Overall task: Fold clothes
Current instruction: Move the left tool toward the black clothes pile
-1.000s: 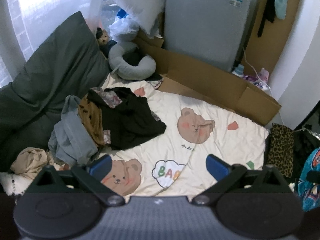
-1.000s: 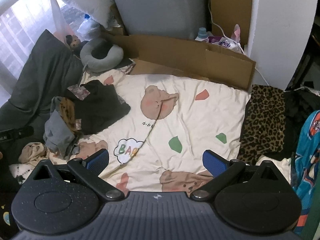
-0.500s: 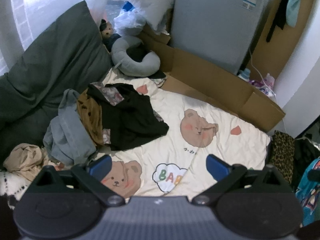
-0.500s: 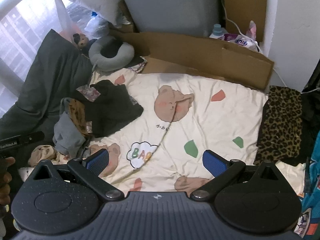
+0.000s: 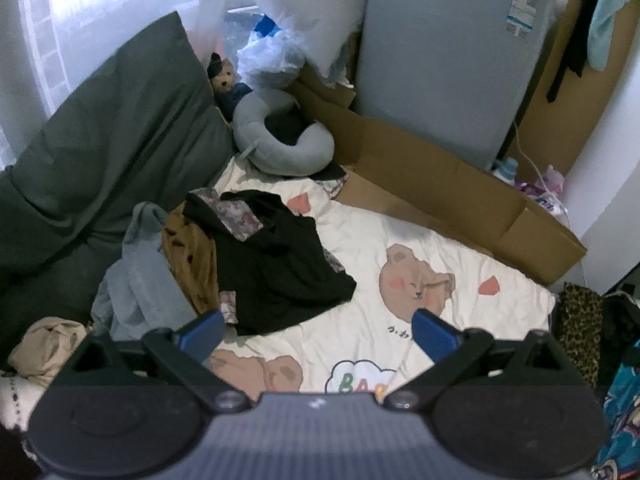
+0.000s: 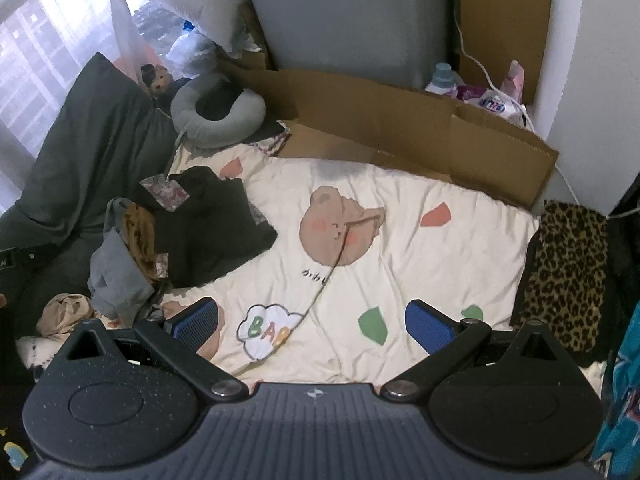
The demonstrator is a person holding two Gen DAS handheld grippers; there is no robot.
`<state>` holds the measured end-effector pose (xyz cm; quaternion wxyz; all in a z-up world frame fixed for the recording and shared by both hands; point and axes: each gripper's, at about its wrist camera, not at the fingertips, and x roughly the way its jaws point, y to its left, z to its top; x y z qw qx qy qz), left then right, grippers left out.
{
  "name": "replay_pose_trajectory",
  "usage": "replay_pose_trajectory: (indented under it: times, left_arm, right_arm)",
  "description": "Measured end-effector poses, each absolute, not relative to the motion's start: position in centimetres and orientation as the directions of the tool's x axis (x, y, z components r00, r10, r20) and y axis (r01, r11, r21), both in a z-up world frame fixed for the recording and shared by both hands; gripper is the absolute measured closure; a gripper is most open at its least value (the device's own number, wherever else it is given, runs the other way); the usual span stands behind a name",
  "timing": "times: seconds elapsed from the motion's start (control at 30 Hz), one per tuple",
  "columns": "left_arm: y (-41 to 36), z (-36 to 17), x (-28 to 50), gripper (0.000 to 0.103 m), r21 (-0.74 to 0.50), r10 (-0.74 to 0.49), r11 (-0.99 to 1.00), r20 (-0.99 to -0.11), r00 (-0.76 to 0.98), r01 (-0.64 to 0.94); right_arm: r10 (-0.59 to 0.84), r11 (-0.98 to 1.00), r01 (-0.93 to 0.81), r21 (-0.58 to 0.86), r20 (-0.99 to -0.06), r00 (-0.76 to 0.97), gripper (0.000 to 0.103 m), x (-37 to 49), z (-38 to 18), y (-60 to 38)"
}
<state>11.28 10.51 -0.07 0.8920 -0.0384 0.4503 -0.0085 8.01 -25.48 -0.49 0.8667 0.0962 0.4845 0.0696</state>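
A heap of clothes lies on the left side of a cream bear-print blanket (image 5: 460, 240) (image 6: 420, 248). On top is a black garment (image 5: 280, 272) (image 6: 216, 232), beside it a brown spotted piece (image 5: 192, 256) (image 6: 140, 236) and a grey-blue one (image 5: 140, 284) (image 6: 114, 276). A beige crumpled piece (image 5: 44, 344) (image 6: 66, 312) lies at the near left. My left gripper (image 5: 316, 334) hovers open above the heap's near edge. My right gripper (image 6: 312, 324) hangs open over the blanket's middle, nothing between its fingers.
A dark grey cushion (image 5: 100, 168) (image 6: 88, 148) flanks the heap on the left. A grey ring pillow (image 5: 280, 140) (image 6: 218, 112) and flattened cardboard (image 5: 440, 184) (image 6: 400, 120) lie behind the blanket. Leopard-print cloth (image 6: 568, 272) (image 5: 580, 328) lies at the right edge.
Both grippers have moved forward and left toward the clothes heap, which now appears larger and closer. Both stay open; no garment has moved.
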Motion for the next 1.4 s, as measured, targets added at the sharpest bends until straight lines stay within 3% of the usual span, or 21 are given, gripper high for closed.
replay_pose_trajectory:
  times: [0.77,1.4]
  left_arm:
    - [12.2,-4.0,18.5,0.007,-0.066,-0.009,0.995,-0.793,0.609,-0.071]
    - [13.5,-12.5,22.1,0.012,-0.06,0.024,0.992,-0.785,0.619,-0.115]
  right_arm:
    - [0.217,0.972,-0.046,0.232,-0.802,0.557,0.001,15.3,-4.2,-27.1]
    - [0.226,0.972,-0.082,0.22,-0.783,0.58,0.001,19.0,-9.4,-29.3]
